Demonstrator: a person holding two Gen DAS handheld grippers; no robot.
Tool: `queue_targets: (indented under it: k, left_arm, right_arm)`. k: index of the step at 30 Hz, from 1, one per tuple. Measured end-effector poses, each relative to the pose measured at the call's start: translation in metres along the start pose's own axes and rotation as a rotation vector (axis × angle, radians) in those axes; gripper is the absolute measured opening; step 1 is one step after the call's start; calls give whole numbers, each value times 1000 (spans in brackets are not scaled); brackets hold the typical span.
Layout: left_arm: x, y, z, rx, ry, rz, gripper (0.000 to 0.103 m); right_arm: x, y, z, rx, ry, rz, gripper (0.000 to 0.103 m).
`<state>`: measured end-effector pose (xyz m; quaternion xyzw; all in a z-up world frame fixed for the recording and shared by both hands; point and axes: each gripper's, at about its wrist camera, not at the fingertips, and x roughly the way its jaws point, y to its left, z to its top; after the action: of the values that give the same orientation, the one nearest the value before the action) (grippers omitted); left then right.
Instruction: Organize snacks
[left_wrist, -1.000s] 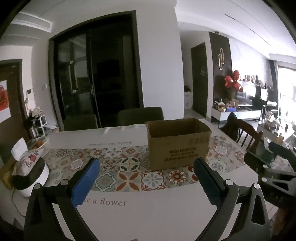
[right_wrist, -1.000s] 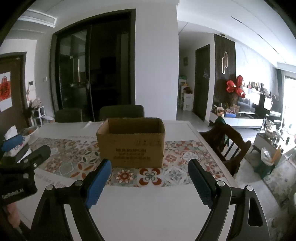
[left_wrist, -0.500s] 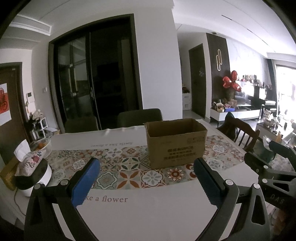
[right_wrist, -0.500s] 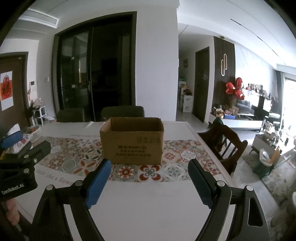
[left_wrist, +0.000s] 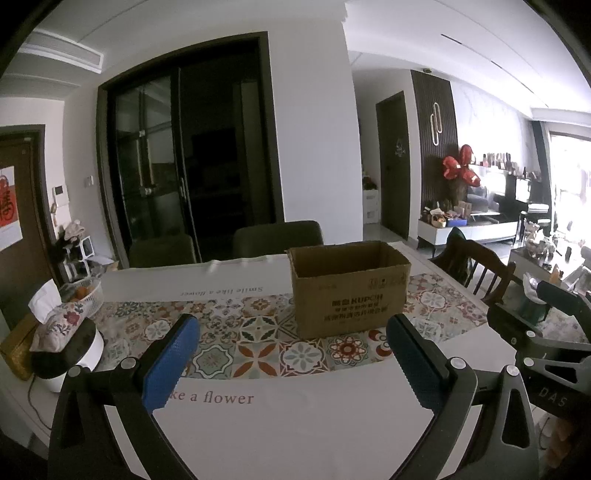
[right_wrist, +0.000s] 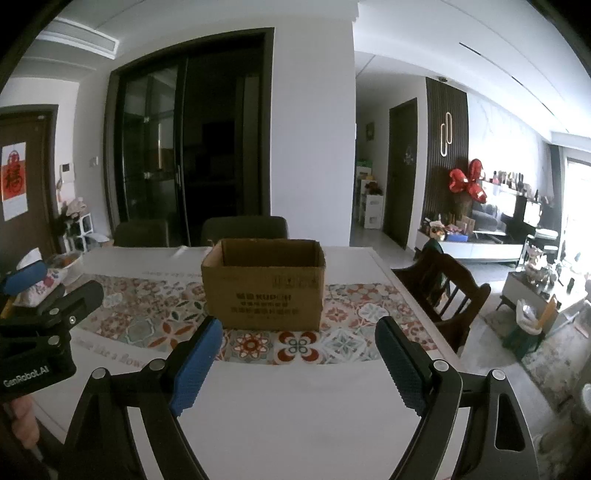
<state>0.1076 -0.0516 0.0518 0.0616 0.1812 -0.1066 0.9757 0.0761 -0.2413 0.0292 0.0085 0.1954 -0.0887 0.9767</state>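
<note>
An open brown cardboard box (left_wrist: 349, 286) stands on the patterned runner in the middle of the table; it also shows in the right wrist view (right_wrist: 264, 282). Its inside is hidden. No snacks are in view. My left gripper (left_wrist: 293, 360) is open and empty, held above the table's white near part, short of the box. My right gripper (right_wrist: 299, 360) is open and empty, also short of the box. Each gripper shows at the edge of the other's view.
The table (left_wrist: 295, 424) has a white cloth with a tiled runner. A tissue box on a white appliance (left_wrist: 62, 347) and a small basket (left_wrist: 83, 295) sit at the left. Dark chairs (left_wrist: 277, 236) stand behind; a wooden chair (right_wrist: 443, 288) stands at the right.
Both grippers have drawn back and risen a little, so the box looks slightly farther and more of the white cloth shows. Both stayed open.
</note>
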Motion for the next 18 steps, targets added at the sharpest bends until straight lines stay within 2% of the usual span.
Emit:
queue_targets:
  k: [18]
  left_arm:
    - [0, 1, -1, 1, 1, -1, 103]
  right_arm:
    - [-1, 0, 0, -1, 0, -2, 85]
